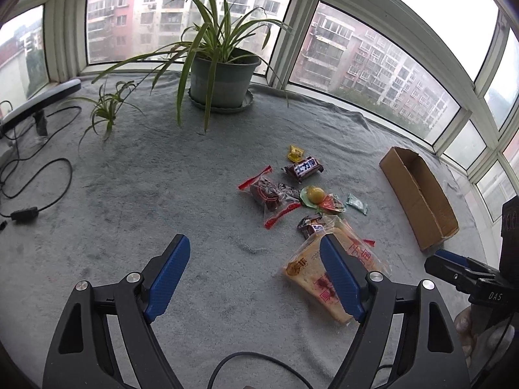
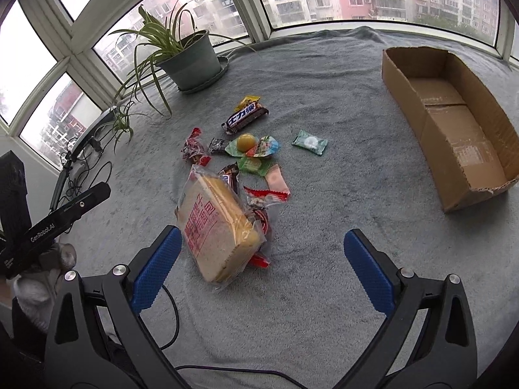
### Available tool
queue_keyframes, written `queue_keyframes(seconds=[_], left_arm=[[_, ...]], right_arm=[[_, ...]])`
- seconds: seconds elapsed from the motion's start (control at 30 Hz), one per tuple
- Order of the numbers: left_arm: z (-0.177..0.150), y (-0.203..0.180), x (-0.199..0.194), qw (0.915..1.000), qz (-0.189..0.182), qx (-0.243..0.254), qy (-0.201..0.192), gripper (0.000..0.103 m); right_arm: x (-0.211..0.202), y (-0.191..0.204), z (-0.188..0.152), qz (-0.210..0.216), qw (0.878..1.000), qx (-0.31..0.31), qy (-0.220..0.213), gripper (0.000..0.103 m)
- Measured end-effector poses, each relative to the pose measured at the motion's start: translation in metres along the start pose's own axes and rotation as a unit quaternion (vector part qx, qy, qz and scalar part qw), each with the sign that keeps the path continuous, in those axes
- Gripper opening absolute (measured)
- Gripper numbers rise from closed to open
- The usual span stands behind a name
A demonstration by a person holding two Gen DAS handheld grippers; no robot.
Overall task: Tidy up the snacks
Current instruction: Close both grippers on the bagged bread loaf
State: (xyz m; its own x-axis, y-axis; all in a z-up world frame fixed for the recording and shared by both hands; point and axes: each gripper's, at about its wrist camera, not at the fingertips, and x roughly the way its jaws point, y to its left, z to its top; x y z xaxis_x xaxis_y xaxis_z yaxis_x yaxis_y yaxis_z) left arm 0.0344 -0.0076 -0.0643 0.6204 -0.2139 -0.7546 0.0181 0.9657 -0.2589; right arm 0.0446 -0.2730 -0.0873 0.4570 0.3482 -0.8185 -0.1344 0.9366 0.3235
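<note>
Snacks [image 2: 240, 162] lie heaped on the grey-covered table [image 2: 324, 259], the empty cardboard box [image 2: 454, 129] well apart to their right. Both tongs, left [image 1: 256, 275] and right [image 2: 259, 269], gape empty; the bagged bread slice [image 2: 217, 227] lies nearest, just ahead of the right tongs, its long axis running slantwise away.

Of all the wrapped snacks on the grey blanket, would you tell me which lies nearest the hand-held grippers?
The large clear-wrapped loaf of sliced bread with red print; it is the biggest item and sits at the pile's near edge, while the small candies and chocolate bars lie beyond it.
</note>
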Motion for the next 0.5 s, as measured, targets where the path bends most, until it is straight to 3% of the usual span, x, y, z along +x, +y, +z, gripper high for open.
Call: queue_keyframes(seconds=[0.17, 0.5], left_arm=[[0.001, -0.003, 0.015, 0.9992, -0.030, 0.005, 0.025, 0.074], [0.002, -0.003, 0.046, 0.9920, -0.099, -0.008, 0.078, 0.051]], right_arm=[[0.020, 0.003, -0.009, 0.039, 0.999, 0.008, 0.037, 0.094], [0.048, 0.004, -0.018, 0.083, 0.992, 0.027, 0.087, 0.071]])
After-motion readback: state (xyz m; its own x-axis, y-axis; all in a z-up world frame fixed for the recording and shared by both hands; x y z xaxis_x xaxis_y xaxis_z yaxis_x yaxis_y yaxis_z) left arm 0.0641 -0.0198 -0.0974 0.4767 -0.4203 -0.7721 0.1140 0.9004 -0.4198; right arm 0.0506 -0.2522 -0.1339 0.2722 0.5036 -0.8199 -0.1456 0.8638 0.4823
